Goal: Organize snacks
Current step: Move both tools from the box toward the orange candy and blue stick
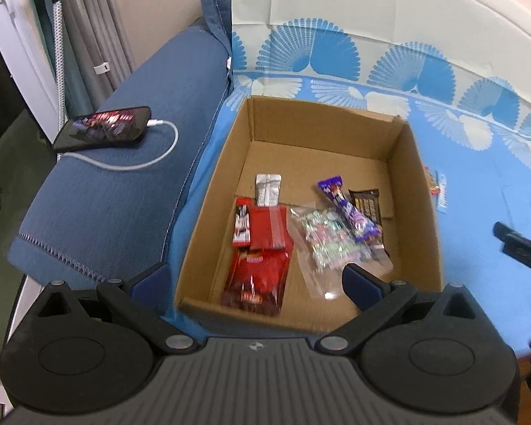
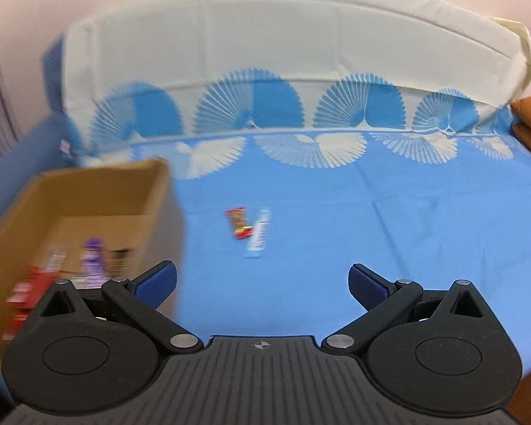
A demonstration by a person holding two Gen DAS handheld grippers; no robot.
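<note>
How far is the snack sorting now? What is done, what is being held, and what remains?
Done: several snacks already lie in the box, among them a red pack, a clear bag and a purple bar. In hand: nothing; the left gripper and right gripper are both open and empty. Left: two packets on the blue sheet, a red one and a white-blue one.

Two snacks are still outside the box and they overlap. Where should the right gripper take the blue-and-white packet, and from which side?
Grip the blue-and-white packet across its narrow width at the near, lower end, coming from above with the open right gripper. It lies flat on the blue sheet, long axis pointing away, and its far end touches the red snack packet; the near end looks clear.
</note>
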